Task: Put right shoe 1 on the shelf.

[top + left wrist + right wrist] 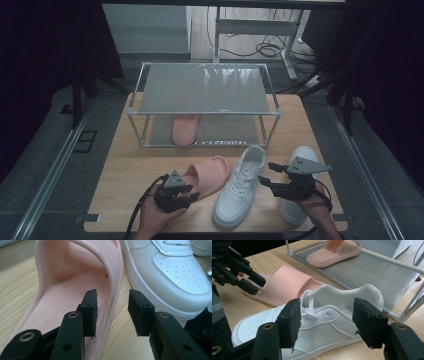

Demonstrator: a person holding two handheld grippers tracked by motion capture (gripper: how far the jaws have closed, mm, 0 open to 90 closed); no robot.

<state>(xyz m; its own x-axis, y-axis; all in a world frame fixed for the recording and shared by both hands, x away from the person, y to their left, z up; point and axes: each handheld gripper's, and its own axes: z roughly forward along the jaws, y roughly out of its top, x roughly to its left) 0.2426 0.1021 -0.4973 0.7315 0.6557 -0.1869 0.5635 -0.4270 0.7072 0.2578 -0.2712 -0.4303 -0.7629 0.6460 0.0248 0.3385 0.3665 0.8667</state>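
Pink slipper [207,172] lies on the wooden table [125,170] in front of a two-tier metal shoe rack [205,105], its mate [185,129] already parked on the rack's lower shelf. The left gripper [187,192] sits at the heel end of the loose slipper with its jaws apart; in the left gripper view the slipper's side wall [110,290] stands between the two pads, one pad inside the footbed and the other outside, and neither appears to press on the wall, so the shoe looks straddled rather than gripped. Just beside it lies a white sneaker [240,187], heel toward the rack, and a second white sneaker [300,155] rests near the table's right edge, partly under the right gripper [267,175]. That gripper hovers with its jaws wide apart and nothing between the pads; the right gripper view looks over the nearer sneaker toward the rack. By this showing, the shelving job seems about a quarter done: one slipper is stored, while the other slipper and both sneakers remain on the table, and the rack's upper shelf holds no shoes.
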